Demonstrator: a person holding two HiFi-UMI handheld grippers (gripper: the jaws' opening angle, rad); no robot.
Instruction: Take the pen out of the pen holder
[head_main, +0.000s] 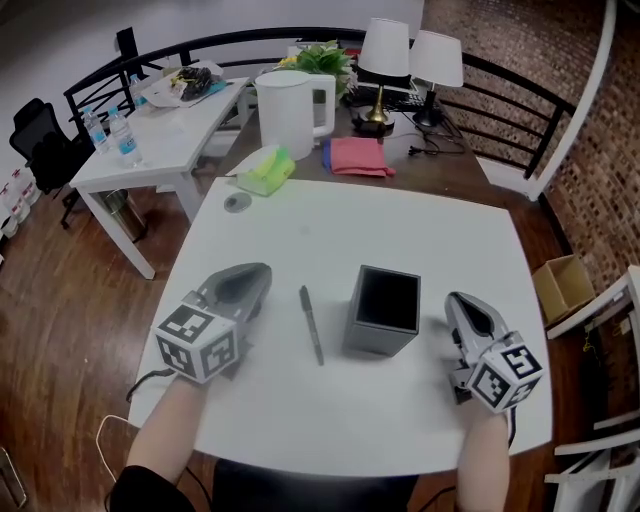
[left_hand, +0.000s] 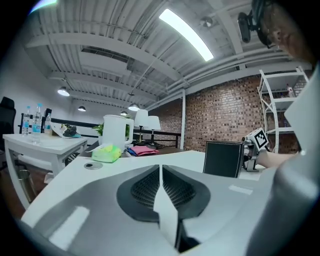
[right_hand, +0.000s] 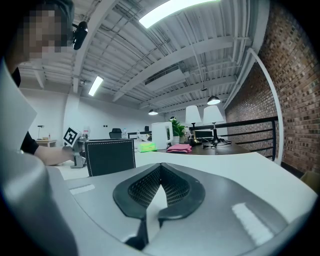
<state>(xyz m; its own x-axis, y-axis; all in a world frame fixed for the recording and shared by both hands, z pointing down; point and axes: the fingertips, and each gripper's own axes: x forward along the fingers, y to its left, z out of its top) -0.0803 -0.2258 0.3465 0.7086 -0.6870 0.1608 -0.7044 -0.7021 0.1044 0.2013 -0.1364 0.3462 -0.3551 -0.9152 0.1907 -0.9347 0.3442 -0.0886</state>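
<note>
A dark pen lies flat on the white table, just left of the square black pen holder, which looks empty from above. My left gripper rests left of the pen, apart from it, its jaws shut with nothing between them. My right gripper rests to the right of the holder, also shut and empty. In the left gripper view the holder stands ahead at right with the right gripper behind it. The right gripper view shows the holder at left.
At the table's far edge lie a green pack and a small round disc. Behind stand a white kettle, a pink cloth, lamps and a plant. A second white table with bottles is at left.
</note>
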